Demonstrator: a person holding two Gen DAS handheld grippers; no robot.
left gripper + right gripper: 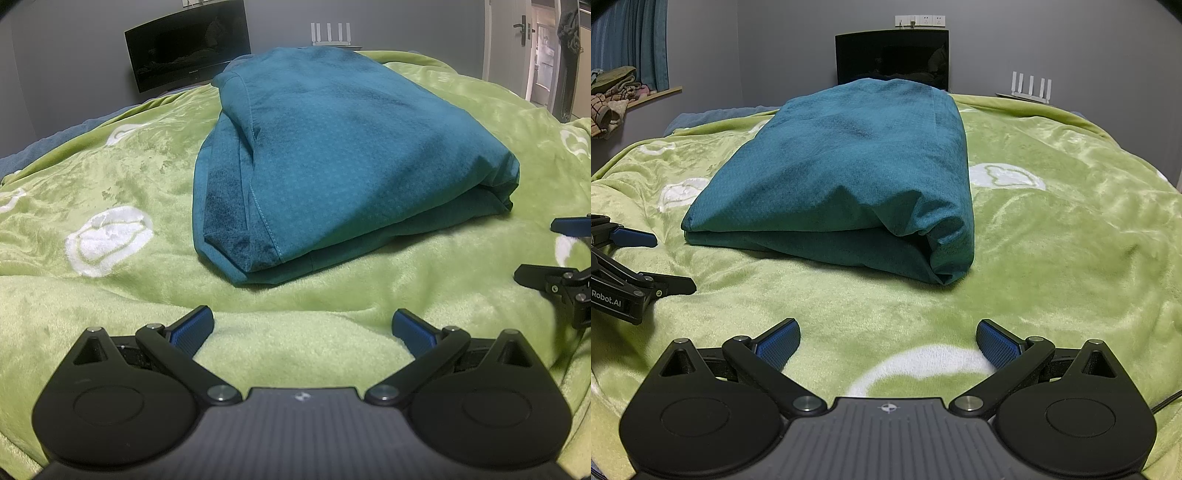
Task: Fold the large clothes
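left gripper (303,328): jaws spread wide, empty, low over green blanket (110,177) | right gripper (888,334): jaws spread wide, empty, beside left one | teal garment (842,177): folded in bundle on blanket, ahead of both, untouched

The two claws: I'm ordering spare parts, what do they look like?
Left claw and right claw match: black linkage arms with silver pivot screws, blue textured finger pads, round black housings, ribbed grey body. White "Robot.AI" lettering marks the left one.
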